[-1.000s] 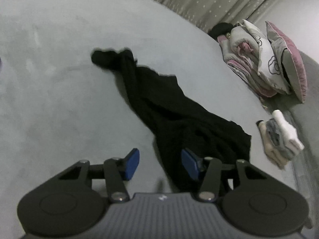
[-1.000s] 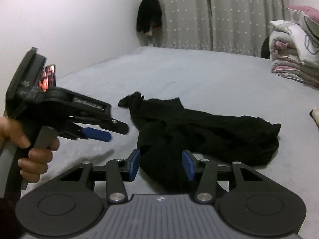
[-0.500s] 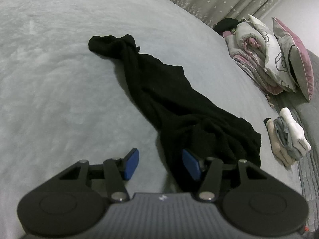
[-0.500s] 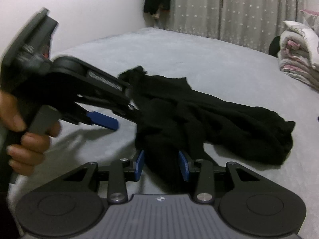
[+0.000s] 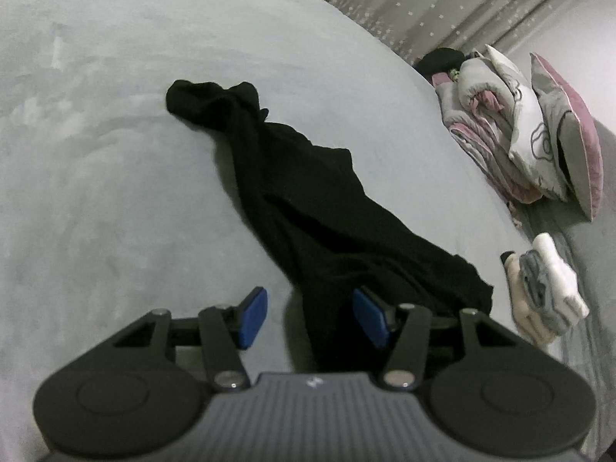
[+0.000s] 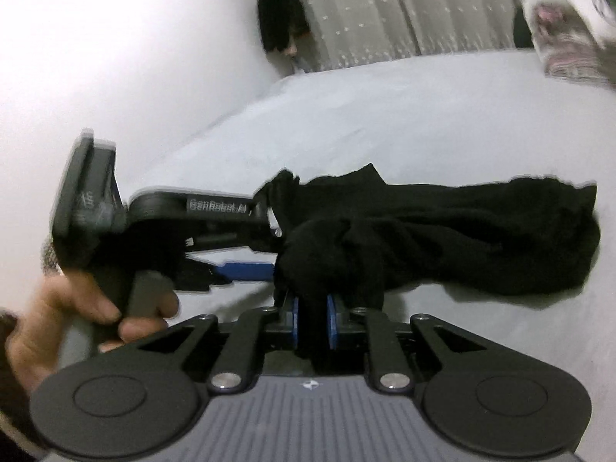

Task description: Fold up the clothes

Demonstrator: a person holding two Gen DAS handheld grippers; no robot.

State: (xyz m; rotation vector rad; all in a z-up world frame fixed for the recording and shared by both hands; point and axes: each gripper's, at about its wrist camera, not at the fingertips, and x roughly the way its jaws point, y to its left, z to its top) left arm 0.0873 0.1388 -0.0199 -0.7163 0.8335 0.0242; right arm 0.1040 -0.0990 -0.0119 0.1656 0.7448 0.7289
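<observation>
A bunched black garment (image 6: 442, 227) is being pinched by the right gripper (image 6: 312, 319) for lifting off the bed (image 5: 115, 192), while the left gripper (image 5: 310, 317) is being held wide.

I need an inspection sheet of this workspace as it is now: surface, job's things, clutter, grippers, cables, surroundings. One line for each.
Surface: grey bed, soft, mostly bare.
Job's things: one black garment, crumpled, stretched long across the bed.
Clutter: small folded pile at the bed's edge; bedding and pillows stacked beyond it.
Grippers: left gripper open, low at the garment's near end, one finger on either side of it; right gripper shut on a bunch of the garment.
Cables: nothing seen.
Surroundings: dotted curtain, white wall, dark item hanging in the corner.
</observation>
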